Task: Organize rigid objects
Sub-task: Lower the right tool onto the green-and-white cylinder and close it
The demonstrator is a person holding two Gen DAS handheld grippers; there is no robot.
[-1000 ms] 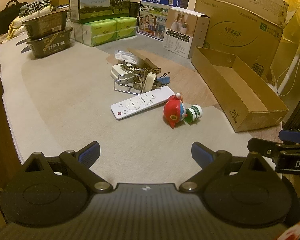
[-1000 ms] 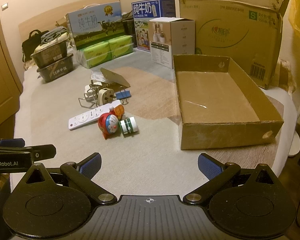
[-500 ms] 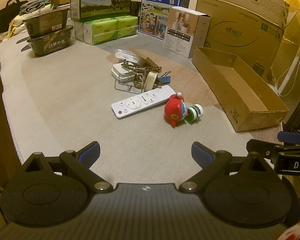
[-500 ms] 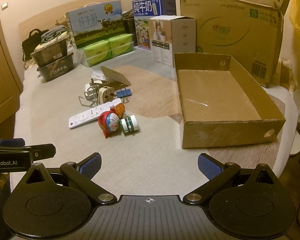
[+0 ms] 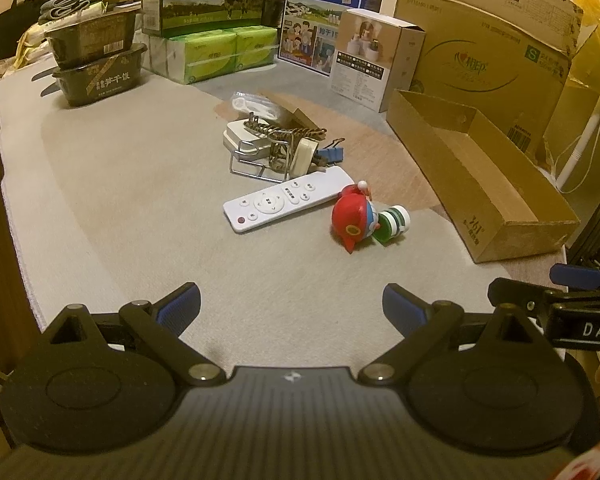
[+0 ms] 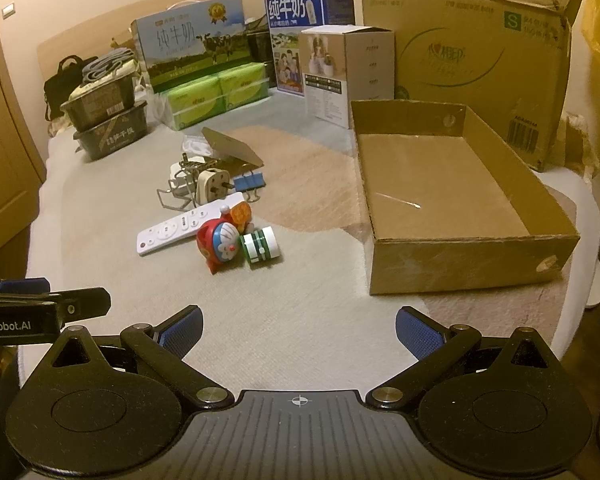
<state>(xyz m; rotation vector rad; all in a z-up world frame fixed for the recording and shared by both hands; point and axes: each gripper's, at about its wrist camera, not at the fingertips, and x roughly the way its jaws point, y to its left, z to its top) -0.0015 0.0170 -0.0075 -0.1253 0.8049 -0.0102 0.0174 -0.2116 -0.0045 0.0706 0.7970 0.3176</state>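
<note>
Both claws apart, gripping nothing: left gripper (image 5: 291, 300), right gripper (image 6: 299, 327). Clutter frame centre: remote (image 5: 288, 199), toy (image 6: 219, 239), spool (image 6: 260, 245) touching. Cardboard tray (image 6: 468, 264) right, bare. Risk: grabbing toy nudges spool, which may roll.

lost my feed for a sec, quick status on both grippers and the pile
Left gripper open, empty. Right gripper open, empty. Remote, toy and the rest on the blanket; cardboard box holds nothing. Path unobstructed.
</note>
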